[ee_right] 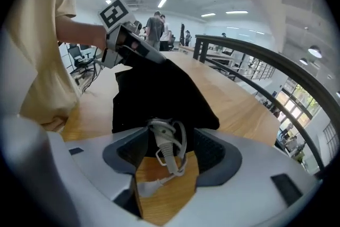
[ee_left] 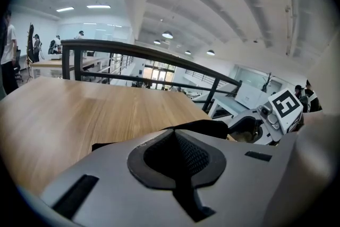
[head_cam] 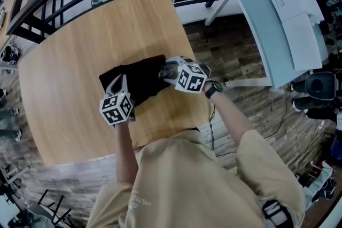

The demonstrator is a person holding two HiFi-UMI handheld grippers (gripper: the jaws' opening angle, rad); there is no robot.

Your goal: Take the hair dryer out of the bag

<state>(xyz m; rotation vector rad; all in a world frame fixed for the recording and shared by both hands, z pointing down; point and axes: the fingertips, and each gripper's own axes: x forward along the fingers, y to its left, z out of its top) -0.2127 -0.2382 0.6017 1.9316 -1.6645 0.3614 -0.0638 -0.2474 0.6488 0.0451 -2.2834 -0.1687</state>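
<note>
Only cord end of hair dryer (ee_right: 166, 150) outside black bag (ee_right: 159, 90).

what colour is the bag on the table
The bag is black, clearest in the right gripper view.

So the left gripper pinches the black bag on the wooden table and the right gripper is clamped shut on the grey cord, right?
Not quite: the right gripper is open, its jaws apart around the grey cord; the right gripper view shows this. The rest holds.
</note>
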